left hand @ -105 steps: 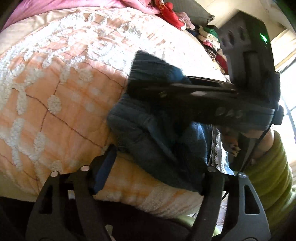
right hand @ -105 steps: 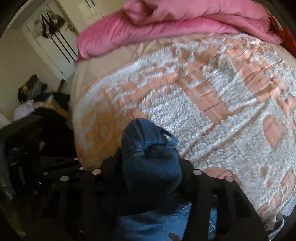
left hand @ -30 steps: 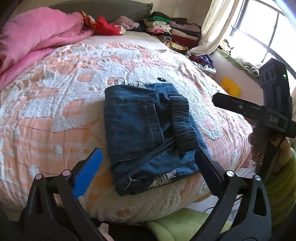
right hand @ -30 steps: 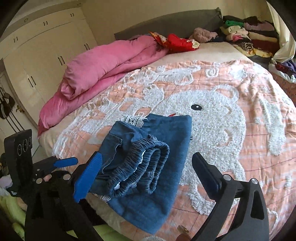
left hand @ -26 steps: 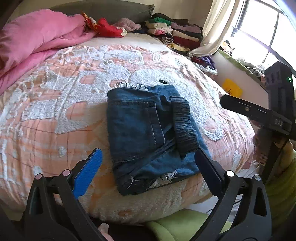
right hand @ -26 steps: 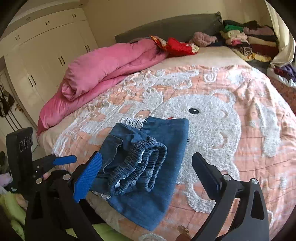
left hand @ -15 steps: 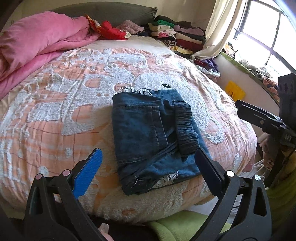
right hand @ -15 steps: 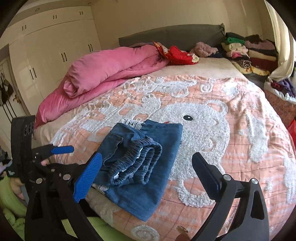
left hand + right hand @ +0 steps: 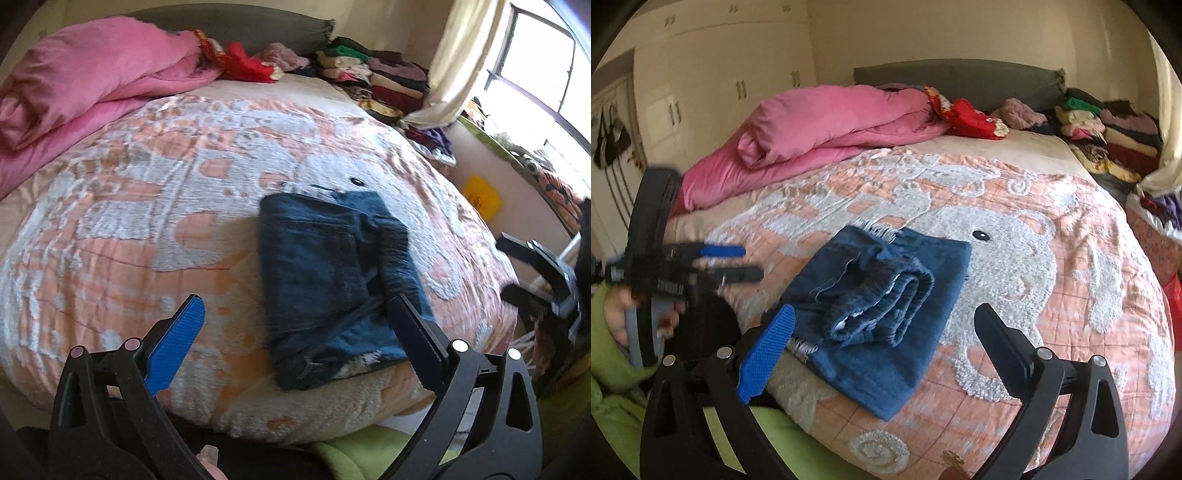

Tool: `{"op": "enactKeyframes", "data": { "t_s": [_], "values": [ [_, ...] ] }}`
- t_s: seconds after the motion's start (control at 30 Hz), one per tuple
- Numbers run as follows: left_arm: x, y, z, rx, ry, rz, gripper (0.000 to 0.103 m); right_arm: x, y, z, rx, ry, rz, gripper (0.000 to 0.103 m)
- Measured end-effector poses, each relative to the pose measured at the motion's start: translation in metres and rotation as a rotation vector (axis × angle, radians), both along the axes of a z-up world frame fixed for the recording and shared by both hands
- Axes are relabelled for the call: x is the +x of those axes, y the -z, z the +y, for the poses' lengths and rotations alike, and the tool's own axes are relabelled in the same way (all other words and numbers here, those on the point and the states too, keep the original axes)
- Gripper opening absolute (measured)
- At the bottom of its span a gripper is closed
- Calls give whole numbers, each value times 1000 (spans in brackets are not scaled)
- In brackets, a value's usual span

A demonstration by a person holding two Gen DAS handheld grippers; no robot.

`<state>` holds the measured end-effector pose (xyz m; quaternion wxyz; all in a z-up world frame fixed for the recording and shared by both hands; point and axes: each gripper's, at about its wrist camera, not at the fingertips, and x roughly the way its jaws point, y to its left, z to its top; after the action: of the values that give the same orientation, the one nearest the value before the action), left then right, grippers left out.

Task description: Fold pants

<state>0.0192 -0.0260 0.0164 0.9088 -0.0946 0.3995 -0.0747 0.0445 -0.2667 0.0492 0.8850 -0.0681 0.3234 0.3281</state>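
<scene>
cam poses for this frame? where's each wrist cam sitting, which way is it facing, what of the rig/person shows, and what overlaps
Left wrist: on the left claw, off the bed's near edge, facing the folded jeans and window side; own open fingers show, right claw at the right edge.
Right wrist: on the right claw, facing the headboard over the jeans; own open fingers, left claw, a hand and green sleeve show.
Shared: jeans, elephant blanket, pink duvet, clothes stack.
</scene>
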Motion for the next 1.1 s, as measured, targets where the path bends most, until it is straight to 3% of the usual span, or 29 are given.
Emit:
{"op": "enactKeyframes", "data": {
  "t_s": [0.27, 0.33, 0.4, 0.43, 0.5, 0.53, 0.6, 0.77, 1.07, 1.1],
  "values": [
    [12, -2, 28, -30, -50, 14, 93, -22, 21, 37, -90, -161, -20, 97],
    [22, -2, 26, -49, -22, 34, 81, -26, 27, 49, -114, -205, -30, 97],
    [35, 6, 22, -112, 11, 82, 50, -30, 32, 58, -135, -241, -33, 96],
    [42, 10, 18, -140, 32, 106, 46, -32, 34, 65, -148, -264, -42, 96],
    [54, 15, 8, -123, 65, 121, 39, -35, 37, 75, -171, -304, -56, 95],
    [60, 16, 2, -107, 80, 126, 38, -35, 38, 77, -178, -313, -62, 94],
    [72, 19, -9, -107, 111, 141, 37, -35, 39, 85, -186, -359, -65, 76],
    [100, 36, -24, -36, 144, 200, 37, -30, 45, 100, -250, -423, -87, 57],
    [119, 49, -18, -47, 128, 229, 37, -6, 63, 138, -379, -535, -127, 53],
    [120, 49, -18, -46, 128, 230, 37, -4, 66, 141, -381, -551, -123, 47]
  ]
}}
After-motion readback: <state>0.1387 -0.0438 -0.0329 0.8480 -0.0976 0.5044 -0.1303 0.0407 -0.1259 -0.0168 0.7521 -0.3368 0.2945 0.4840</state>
